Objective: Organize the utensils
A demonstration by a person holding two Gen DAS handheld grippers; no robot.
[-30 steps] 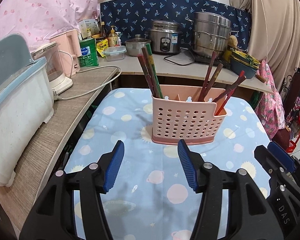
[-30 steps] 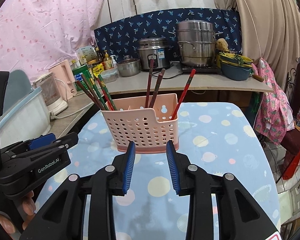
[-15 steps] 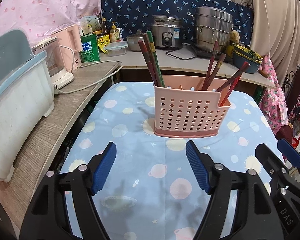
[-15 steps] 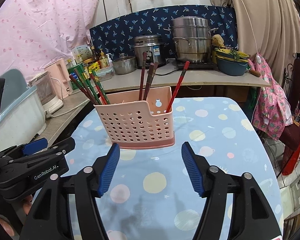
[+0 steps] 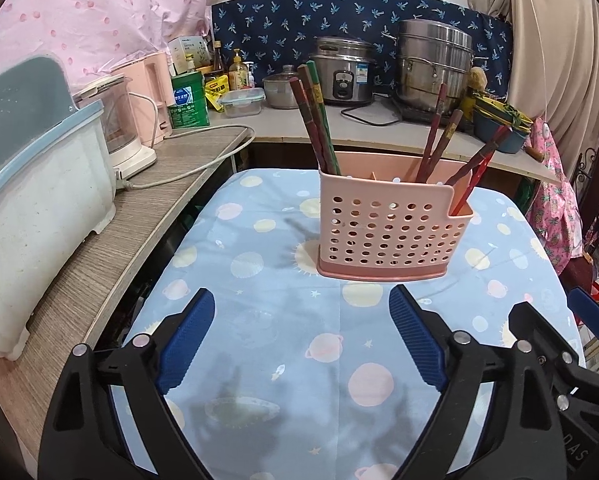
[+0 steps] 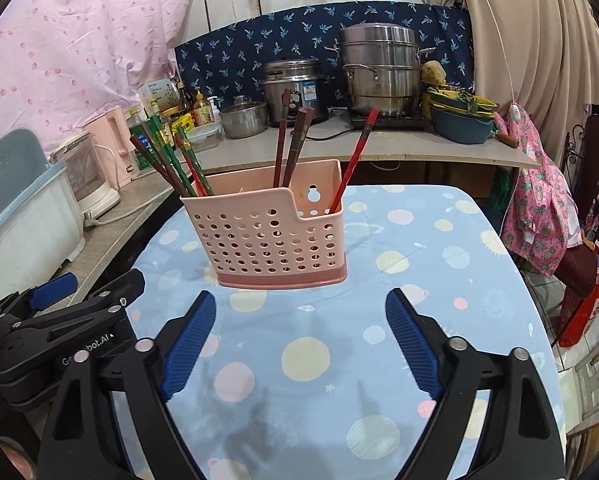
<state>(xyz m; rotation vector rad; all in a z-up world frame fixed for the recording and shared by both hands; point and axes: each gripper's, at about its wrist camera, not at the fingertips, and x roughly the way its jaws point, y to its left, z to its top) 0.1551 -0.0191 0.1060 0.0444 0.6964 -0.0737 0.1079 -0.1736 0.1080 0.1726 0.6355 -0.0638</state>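
A pink perforated utensil holder (image 5: 387,232) (image 6: 275,240) stands on a table with a blue planet-print cloth (image 5: 283,344) (image 6: 439,280). Red, brown and green chopsticks (image 5: 315,120) (image 6: 171,164) lean out of its compartments. My left gripper (image 5: 301,338) hovers over the cloth short of the holder, jaws opening wide with nothing between them. My right gripper (image 6: 301,336) is likewise in front of the holder, jaws opening, empty. Each gripper shows at the edge of the other's view.
A wooden counter (image 5: 99,264) along the left carries a white dish rack (image 5: 27,216), a blender (image 5: 119,128) and a cord. The back counter holds a rice cooker (image 5: 343,72), steel pots (image 5: 435,64) and bottles. Pink clothing (image 6: 539,216) hangs at the right.
Both grippers' jaws have spread from fairly narrow to wide. Both views have tilted or drawn back slightly, so the holder sits a little farther from the fingertips.
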